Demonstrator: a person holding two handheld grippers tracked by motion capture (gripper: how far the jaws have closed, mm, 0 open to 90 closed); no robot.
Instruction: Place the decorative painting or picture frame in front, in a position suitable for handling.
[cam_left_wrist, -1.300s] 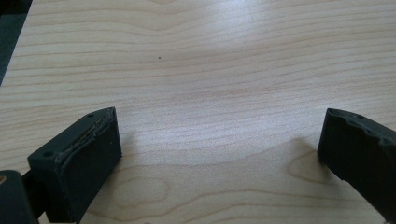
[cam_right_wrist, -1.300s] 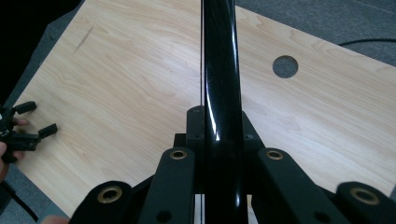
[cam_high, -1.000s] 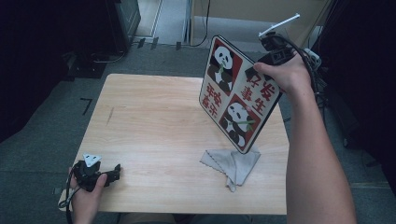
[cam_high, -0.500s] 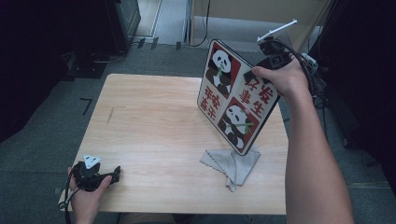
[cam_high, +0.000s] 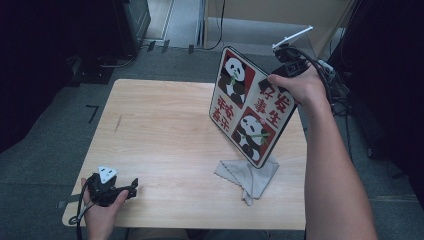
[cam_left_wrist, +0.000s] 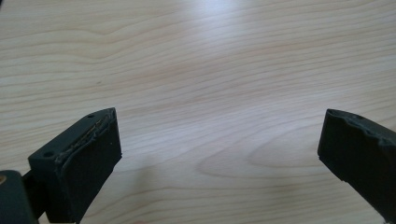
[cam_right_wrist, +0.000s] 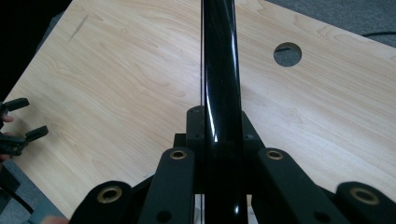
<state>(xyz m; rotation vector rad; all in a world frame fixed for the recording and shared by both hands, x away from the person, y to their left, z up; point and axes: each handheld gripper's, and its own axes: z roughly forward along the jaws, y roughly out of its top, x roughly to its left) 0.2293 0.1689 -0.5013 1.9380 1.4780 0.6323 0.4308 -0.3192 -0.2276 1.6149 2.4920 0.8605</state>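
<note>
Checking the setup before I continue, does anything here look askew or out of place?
The panda board hangs tilted above the table, clamped at its top edge by the right hand-held gripper. The grey cloth lies crumpled beneath it.

1. I am working in what looks like a lab or office workroom, not a home.
2. Grey carpet tiles (cam_high: 45, 150) cover the floor around my plain wooden table (cam_high: 165, 135).
3. The table has a round cable hole (cam_right_wrist: 287, 54).
4. Dark equipment cabinets (cam_high: 132, 22) stand behind, with cables (cam_high: 345, 95) trailing over the floor.
</note>
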